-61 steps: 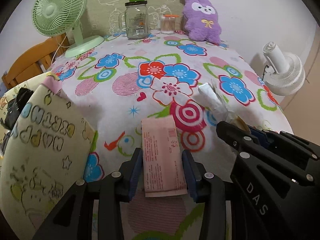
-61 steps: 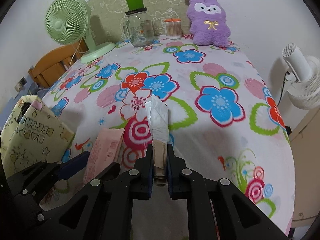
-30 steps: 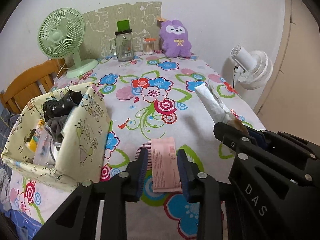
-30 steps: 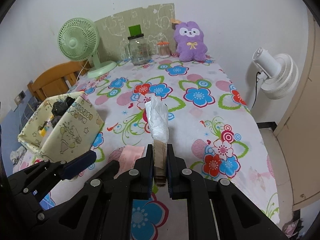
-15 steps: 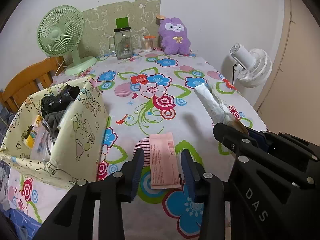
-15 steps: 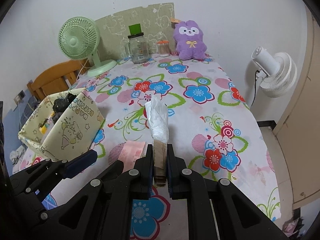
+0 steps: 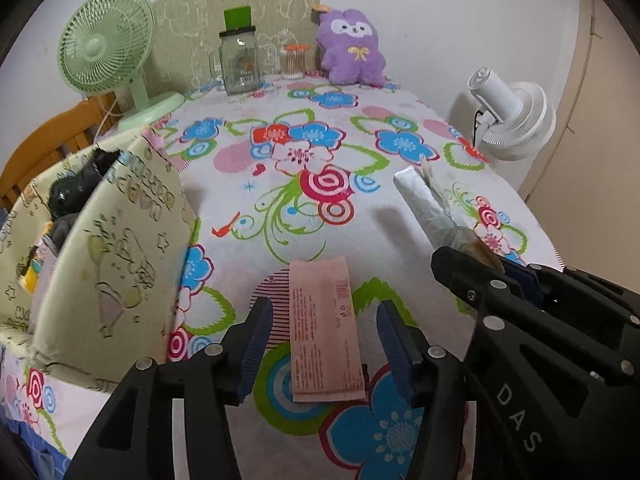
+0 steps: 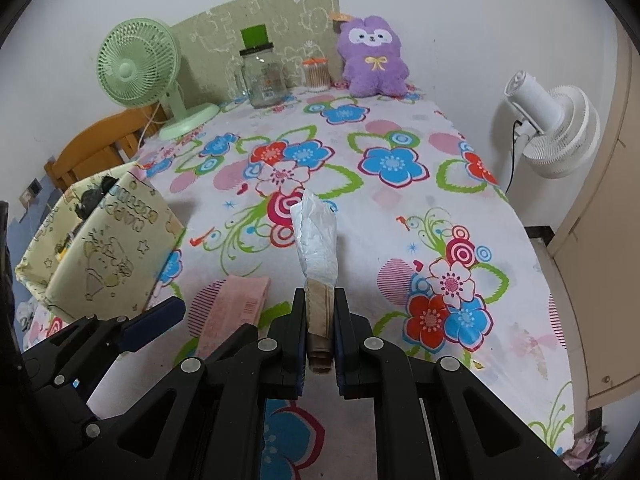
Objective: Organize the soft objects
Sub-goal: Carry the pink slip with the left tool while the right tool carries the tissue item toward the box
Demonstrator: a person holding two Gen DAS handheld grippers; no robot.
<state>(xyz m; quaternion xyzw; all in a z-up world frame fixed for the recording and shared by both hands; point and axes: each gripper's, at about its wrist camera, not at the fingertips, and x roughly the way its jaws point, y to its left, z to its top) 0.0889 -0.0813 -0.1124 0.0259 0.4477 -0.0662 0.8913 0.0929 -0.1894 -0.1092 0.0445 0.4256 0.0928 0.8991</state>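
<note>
A flat pink packet (image 7: 325,328) lies on the flowered tablecloth between the open jaws of my left gripper (image 7: 324,332), which do not touch it. It also shows in the right wrist view (image 8: 236,308). My right gripper (image 8: 320,316) is shut on a rolled brown and white plastic-wrapped bundle (image 8: 317,244), held above the table. The bundle shows in the left wrist view (image 7: 430,208) too. A pale yellow fabric bin (image 7: 116,264) with several soft things in it stands at the left.
At the far end stand a green fan (image 7: 108,52), a glass jar (image 7: 239,64), a cotton-swab tub (image 7: 294,62) and a purple plush (image 7: 352,52). A white fan (image 8: 556,132) stands off the table's right edge. A wooden chair (image 8: 100,144) is at the left.
My left gripper has opened and let go of the pink packet, which now lies on the table. Both grippers have moved forward and lower. The right gripper still holds the bundle.
</note>
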